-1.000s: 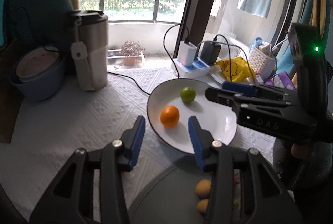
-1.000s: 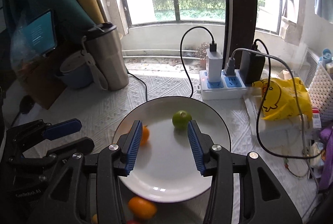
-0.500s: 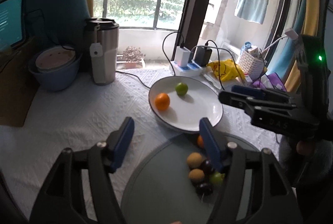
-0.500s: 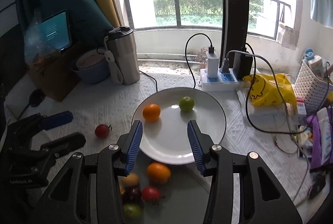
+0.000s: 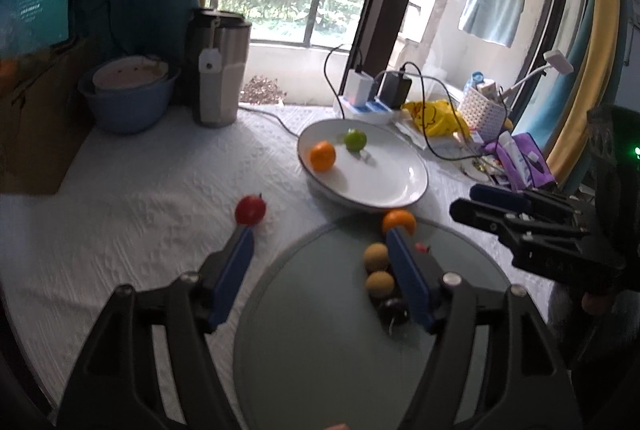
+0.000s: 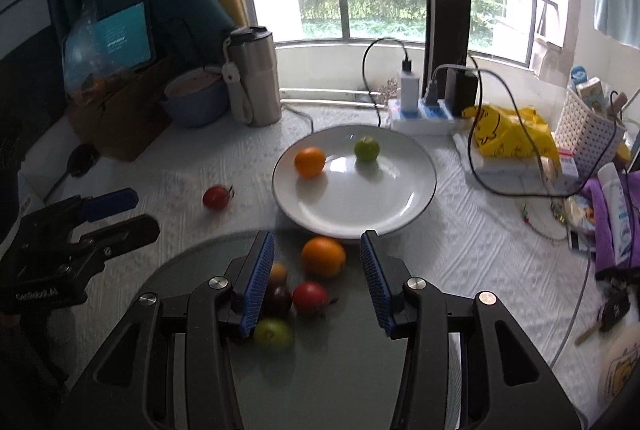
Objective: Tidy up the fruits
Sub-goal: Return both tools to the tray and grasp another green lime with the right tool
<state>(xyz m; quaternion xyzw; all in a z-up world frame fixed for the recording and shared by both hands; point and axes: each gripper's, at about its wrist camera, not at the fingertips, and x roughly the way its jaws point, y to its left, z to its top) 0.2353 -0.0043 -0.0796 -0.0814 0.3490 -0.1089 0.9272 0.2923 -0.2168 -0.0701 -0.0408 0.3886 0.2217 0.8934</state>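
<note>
On the table, red fruit's [image 6: 216, 197] stem points right.

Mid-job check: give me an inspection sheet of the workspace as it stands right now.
Surface: white textured tablecloth, with a round grey glass board at the near edge.
Job's things: white round plate holds an orange and a green lime; a red tomato lies alone on the cloth; a second orange and small mixed fruits sit on the board.
Clutter: steel tumbler, blue bowl, yellow bag, white basket.
Grippers: left tongs opening, empty; right tongs open, empty.
Cables: black leads run from the white power strip.
Surroundings: balcony window.
</note>
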